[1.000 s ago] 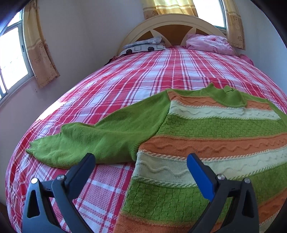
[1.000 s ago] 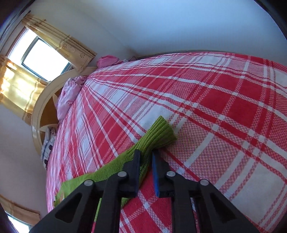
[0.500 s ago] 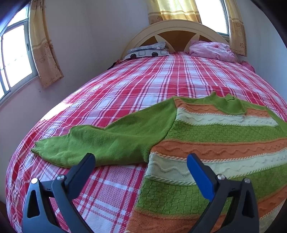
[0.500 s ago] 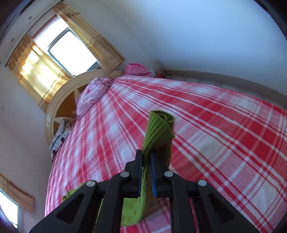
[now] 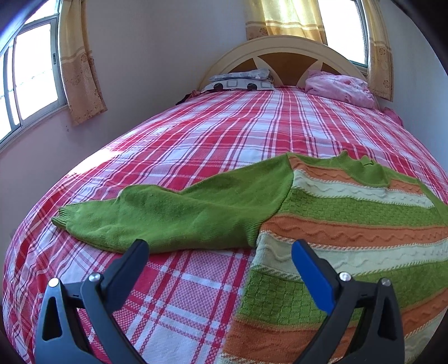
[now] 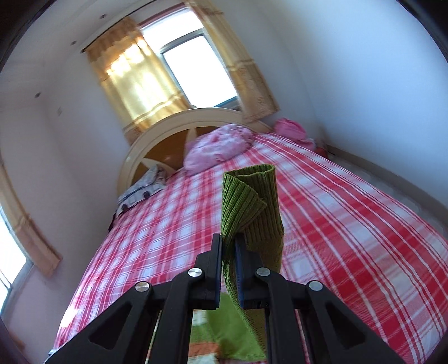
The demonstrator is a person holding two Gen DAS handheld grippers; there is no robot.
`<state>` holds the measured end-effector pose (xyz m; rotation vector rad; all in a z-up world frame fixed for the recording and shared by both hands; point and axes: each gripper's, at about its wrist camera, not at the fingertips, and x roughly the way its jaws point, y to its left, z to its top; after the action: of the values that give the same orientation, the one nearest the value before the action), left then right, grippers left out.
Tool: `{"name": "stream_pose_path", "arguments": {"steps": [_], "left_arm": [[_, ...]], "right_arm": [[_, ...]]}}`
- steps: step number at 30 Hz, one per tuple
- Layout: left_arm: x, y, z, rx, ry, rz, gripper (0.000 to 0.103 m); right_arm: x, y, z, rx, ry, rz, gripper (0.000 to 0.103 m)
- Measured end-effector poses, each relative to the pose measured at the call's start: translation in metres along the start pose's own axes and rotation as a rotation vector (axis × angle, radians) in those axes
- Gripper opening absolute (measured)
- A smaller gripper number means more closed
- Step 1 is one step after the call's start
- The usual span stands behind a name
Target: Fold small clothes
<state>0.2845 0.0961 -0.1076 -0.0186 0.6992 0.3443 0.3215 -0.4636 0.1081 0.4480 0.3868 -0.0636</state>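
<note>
Overhead, right gripper (image 6: 229, 240) clamping sweater (image 5: 350, 224) cuff (image 6: 249, 201), left gripper (image 5: 219, 250) fingers apart, no writing legible.

Open plaid bed (image 5: 224, 134) stretches toward 12 o'clock, bare up to pillows (image 5: 240, 81) and pink bedding (image 5: 338, 86) at the headboard (image 5: 282, 53); the sweater (image 5: 350, 224) blankets 3 o'clock, its sleeve (image 5: 168, 215) barring 10 o'clock.

The left wrist view sits low and close over the bed (image 5: 212, 145), facing the headboard (image 5: 282, 50) at 12 o'clock. The right wrist view is tilted upward, headboard (image 6: 179, 126) near 11 o'clock. Both share the bed (image 6: 350, 212), pink pillow (image 5: 338, 86) (image 6: 218, 145) and curtained window (image 5: 341, 25) (image 6: 196, 64).
</note>
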Motion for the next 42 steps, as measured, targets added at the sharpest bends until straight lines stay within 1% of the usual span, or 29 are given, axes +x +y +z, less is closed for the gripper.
{"name": "stream_pose_path", "arguments": {"steps": [2, 3, 10, 17, 21, 23, 26, 28, 32, 33, 34, 35, 36, 37, 38, 39, 41, 42], "left_arm": [[0.001, 0.004, -0.002, -0.011, 0.004, -0.002, 0.103], [0.002, 0.006, -0.003, -0.017, 0.008, -0.006, 0.103], [0.002, 0.021, -0.009, -0.044, 0.017, -0.015, 0.103], [0.002, 0.04, -0.008, -0.092, 0.016, -0.016, 0.103], [0.002, 0.045, -0.01, -0.101, 0.019, -0.015, 0.103], [0.002, 0.047, -0.011, -0.102, 0.019, -0.018, 0.103], [0.002, 0.051, -0.011, -0.103, 0.02, -0.013, 0.103], [0.002, 0.054, -0.012, -0.105, 0.023, -0.011, 0.103], [0.002, 0.06, -0.013, -0.107, 0.024, 0.005, 0.103], [0.001, 0.061, -0.014, -0.105, 0.022, 0.013, 0.103], [0.001, 0.062, -0.014, -0.104, 0.023, 0.012, 0.103], [0.0, 0.063, -0.013, -0.103, 0.027, 0.008, 0.103], [0.0, 0.064, -0.013, -0.101, 0.029, 0.004, 0.103], [-0.001, 0.065, -0.013, -0.099, 0.03, 0.0, 0.103], [-0.002, 0.066, -0.012, -0.097, 0.031, -0.007, 0.103], [-0.002, 0.067, -0.012, -0.096, 0.033, -0.021, 0.103], [-0.002, 0.065, -0.011, -0.088, 0.047, -0.048, 0.103], [-0.002, 0.063, -0.01, -0.08, 0.051, -0.07, 0.1]], "right_arm": [[0.003, 0.03, 0.003, -0.054, -0.001, 0.028, 0.008], [0.004, 0.039, 0.002, -0.068, 0.012, 0.044, 0.008], [0.02, 0.118, -0.01, -0.191, 0.028, 0.129, 0.008], [0.041, 0.186, -0.034, -0.28, 0.063, 0.214, 0.008], [0.054, 0.22, -0.058, -0.338, 0.091, 0.263, 0.008], [0.063, 0.241, -0.077, -0.375, 0.111, 0.285, 0.008], [0.08, 0.268, -0.116, -0.437, 0.16, 0.309, 0.008], [0.096, 0.284, -0.156, -0.488, 0.212, 0.319, 0.008], [0.12, 0.299, -0.234, -0.577, 0.309, 0.318, 0.008], [0.126, 0.298, -0.254, -0.595, 0.334, 0.322, 0.009], [0.133, 0.296, -0.274, -0.607, 0.381, 0.337, 0.01], [0.137, 0.293, -0.288, -0.611, 0.414, 0.344, 0.012], [0.139, 0.288, -0.301, -0.614, 0.44, 0.342, 0.026], [0.139, 0.283, -0.312, -0.617, 0.472, 0.343, 0.048], [0.138, 0.277, -0.318, -0.616, 0.494, 0.353, 0.057], [0.129, 0.269, -0.324, -0.618, 0.5, 0.362, 0.063], [0.117, 0.256, -0.327, -0.634, 0.493, 0.353, 0.063], [0.109, 0.243, -0.323, -0.633, 0.484, 0.341, 0.063]]}}
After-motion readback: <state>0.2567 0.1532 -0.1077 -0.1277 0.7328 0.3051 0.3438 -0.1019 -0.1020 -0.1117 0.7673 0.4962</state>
